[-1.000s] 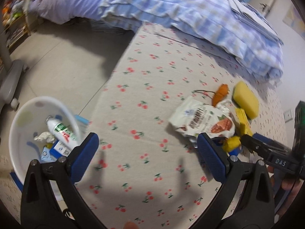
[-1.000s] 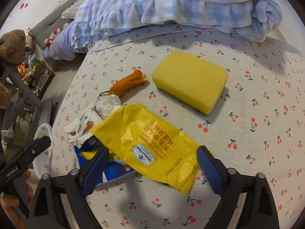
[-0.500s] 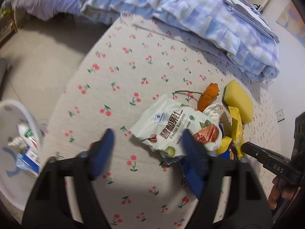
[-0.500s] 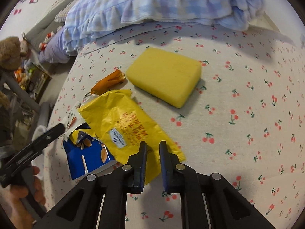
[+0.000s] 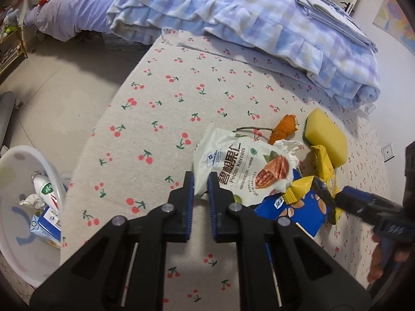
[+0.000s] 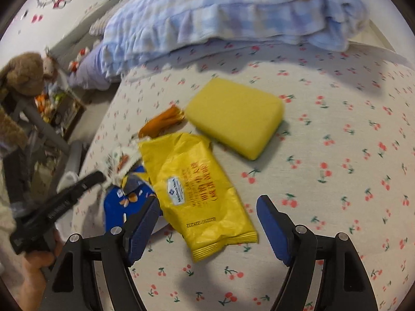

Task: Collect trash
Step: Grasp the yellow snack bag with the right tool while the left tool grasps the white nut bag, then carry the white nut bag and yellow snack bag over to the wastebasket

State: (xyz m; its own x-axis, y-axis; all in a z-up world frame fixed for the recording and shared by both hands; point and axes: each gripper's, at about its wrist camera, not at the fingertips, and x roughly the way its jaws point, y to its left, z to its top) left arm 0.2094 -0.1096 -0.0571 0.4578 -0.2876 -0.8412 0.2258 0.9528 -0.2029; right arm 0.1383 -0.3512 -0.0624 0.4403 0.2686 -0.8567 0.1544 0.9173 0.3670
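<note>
White pecan bag (image 5: 241, 165) pinched by left claw (image 5: 201, 181) | right claw (image 6: 210, 216) wide over yellow wrapper (image 6: 197, 186)

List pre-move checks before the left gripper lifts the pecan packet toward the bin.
1. Left gripper shut on pecan packet corner: ok.
2. Grip firm enough to lift: cannot tell.
3. Packet free of neighbours: not ok, it overlaps the blue packet.
4. Right gripper open, straddling the yellow wrapper: ok.
5. White bin has room: ok.
</note>
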